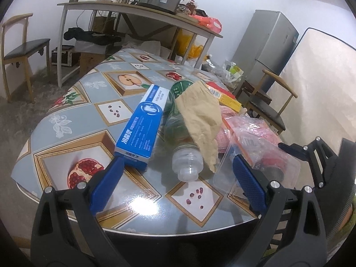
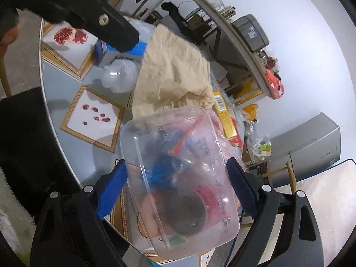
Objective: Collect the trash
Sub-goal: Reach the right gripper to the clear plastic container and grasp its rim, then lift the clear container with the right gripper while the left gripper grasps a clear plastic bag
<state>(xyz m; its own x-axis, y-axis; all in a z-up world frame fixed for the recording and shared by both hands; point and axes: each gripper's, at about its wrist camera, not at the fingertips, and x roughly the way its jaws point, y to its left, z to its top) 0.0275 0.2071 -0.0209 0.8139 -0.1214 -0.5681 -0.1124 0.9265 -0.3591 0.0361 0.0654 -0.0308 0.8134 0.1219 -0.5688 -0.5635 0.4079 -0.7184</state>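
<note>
Trash lies on a fruit-patterned table (image 1: 77, 102): a blue toothpaste box (image 1: 142, 124), a clear plastic bottle (image 1: 184, 146) lying on its side, a crumpled brown paper bag (image 1: 200, 115) across it, and a clear plastic container (image 1: 260, 155). My left gripper (image 1: 178, 178) is open, fingers either side of the bottle's mouth, not touching it. In the right wrist view my right gripper (image 2: 178, 189) has its blue pads against both sides of the clear container (image 2: 178, 178) and holds it. The paper bag (image 2: 173, 73), bottle (image 2: 120, 77) and box (image 2: 115, 55) lie beyond.
A yellow-red carton (image 1: 224, 95) and pink bags (image 1: 255, 129) lie on the table's right part. Wooden chairs (image 1: 20, 51) stand left and right (image 1: 269, 106). A cluttered side table (image 1: 142, 11), a grey fridge (image 1: 267, 44) and a mattress (image 1: 322, 84) stand behind.
</note>
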